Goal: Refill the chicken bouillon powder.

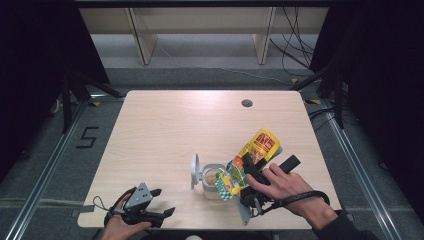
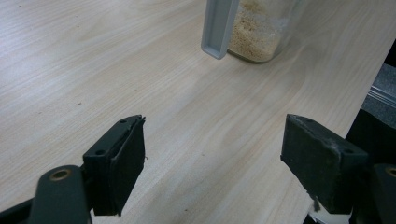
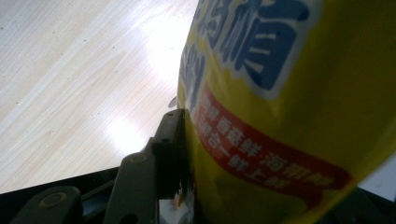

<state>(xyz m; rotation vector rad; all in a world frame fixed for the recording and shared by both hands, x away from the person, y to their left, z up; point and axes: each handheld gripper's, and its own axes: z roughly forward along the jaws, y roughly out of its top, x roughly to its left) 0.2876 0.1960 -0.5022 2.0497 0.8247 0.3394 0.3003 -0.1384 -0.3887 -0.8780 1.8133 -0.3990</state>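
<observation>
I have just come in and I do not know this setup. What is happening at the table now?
A person holds a gripper in each hand. The right gripper is shut on a yellow pouch, tilted with its lower end over an open jar, as if to pour. The jar holds some pale granules, and its grey lid stands up at its left side. The left gripper is open and holds nothing, near the table's front edge, left of the jar.
</observation>
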